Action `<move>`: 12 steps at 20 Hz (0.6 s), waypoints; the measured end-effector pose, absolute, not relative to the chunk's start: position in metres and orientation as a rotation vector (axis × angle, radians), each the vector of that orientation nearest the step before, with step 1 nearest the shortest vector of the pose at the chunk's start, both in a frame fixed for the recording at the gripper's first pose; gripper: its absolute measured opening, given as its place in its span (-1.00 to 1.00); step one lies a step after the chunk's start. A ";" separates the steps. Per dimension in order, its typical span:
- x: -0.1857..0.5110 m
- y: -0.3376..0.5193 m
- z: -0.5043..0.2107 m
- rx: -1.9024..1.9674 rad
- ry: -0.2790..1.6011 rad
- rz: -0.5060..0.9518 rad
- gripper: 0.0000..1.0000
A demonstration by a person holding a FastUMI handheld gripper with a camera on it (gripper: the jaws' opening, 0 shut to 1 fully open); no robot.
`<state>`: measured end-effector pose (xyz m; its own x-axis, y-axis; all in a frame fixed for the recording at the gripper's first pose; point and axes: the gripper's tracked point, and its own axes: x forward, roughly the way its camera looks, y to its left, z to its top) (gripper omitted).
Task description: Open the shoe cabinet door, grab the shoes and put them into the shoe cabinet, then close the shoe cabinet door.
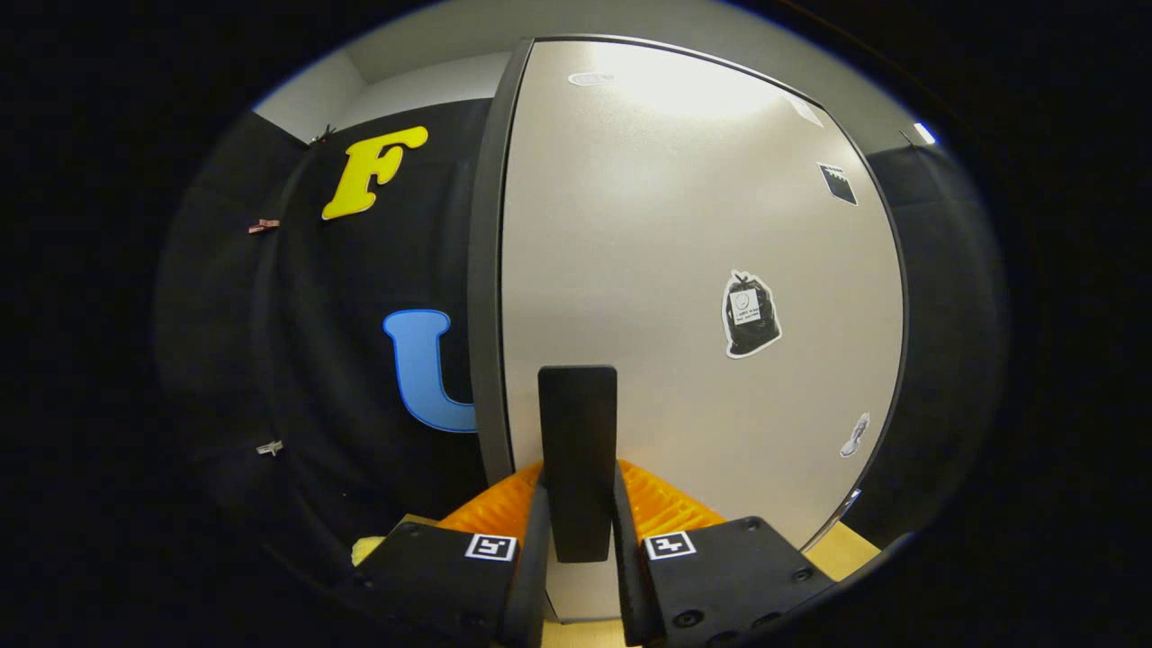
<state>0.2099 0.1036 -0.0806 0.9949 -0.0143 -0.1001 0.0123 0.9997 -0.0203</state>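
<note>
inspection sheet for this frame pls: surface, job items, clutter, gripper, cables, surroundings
Surface: pale wooden strip seen low beside the cabinet; what it belongs to cannot be told.
Job's things: shoe cabinet door, pale panel with dark edging, directly ahead; a dark upright handle stands on it. No shoes seen.
Clutter: stickers on the door, the largest beyond the fingers; small clips on the cloth wall.
Gripper: gripper closed on the handle, a finger pressing each side.
Cables: nothing seen.
Surroundings: black cloth booth wall beside the door, pale wall above it.
</note>
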 end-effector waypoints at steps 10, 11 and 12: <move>0.202 0.105 -0.081 -0.002 0.119 0.017 -0.33; 0.196 0.105 -0.080 0.005 0.118 0.025 -0.33; 0.190 0.105 -0.079 0.001 0.114 0.029 -0.33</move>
<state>0.1896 0.1049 -0.0790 0.9931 0.0292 -0.1134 -0.0291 0.9996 0.0025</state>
